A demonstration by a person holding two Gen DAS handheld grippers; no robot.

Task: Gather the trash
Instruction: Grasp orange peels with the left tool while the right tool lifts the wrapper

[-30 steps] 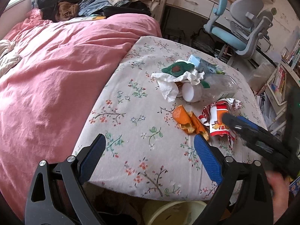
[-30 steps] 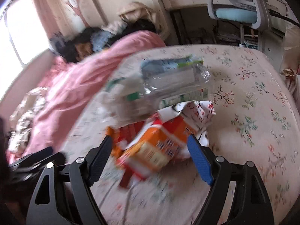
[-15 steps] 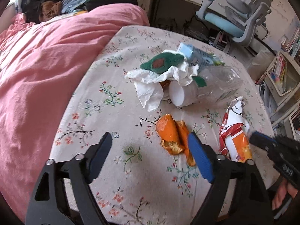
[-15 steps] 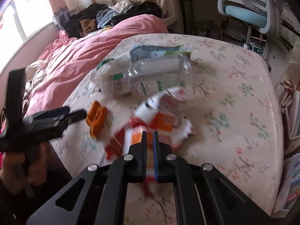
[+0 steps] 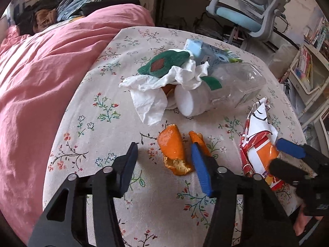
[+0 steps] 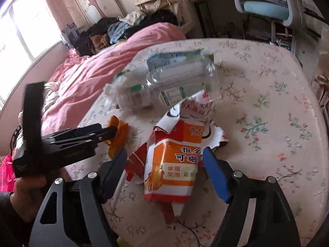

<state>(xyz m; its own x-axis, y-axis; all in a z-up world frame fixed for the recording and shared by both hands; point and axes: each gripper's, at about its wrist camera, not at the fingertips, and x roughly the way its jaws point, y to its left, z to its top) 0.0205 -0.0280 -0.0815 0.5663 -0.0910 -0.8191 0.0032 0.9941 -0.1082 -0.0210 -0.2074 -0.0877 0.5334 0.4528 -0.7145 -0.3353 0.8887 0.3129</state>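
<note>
Biggest thing first: your trash is all sitting on the round table with the floral cloth (image 5: 86, 111), and the main heap is toward the far side, a clear crushed plastic bottle (image 5: 232, 86) lying on its side with crumpled white tissue (image 5: 156, 86) draped against it. Nearer you is the torn orange-and-white paper snack wrapper (image 6: 174, 164), and your right gripper (image 6: 164, 170) has its fingers spread wide on either side of it, nothing pinched. I'd say push in a bit deeper before you squeeze, because that wrapper is thin and crinkly and a bite on the ragged edge will probably just tear or slip. Aim for the thick folded middle. Smallest bit: the curled orange citrus peel (image 5: 172, 150), which sits right between the tips of your left gripper (image 5: 164, 160), also spread wide and holding nothing. Drop low so the pads straddle the fat piece, and watch the second strip of peel (image 5: 197, 140) beside the blue pad, since it looks like it could get shoved away instead of caught.
</note>
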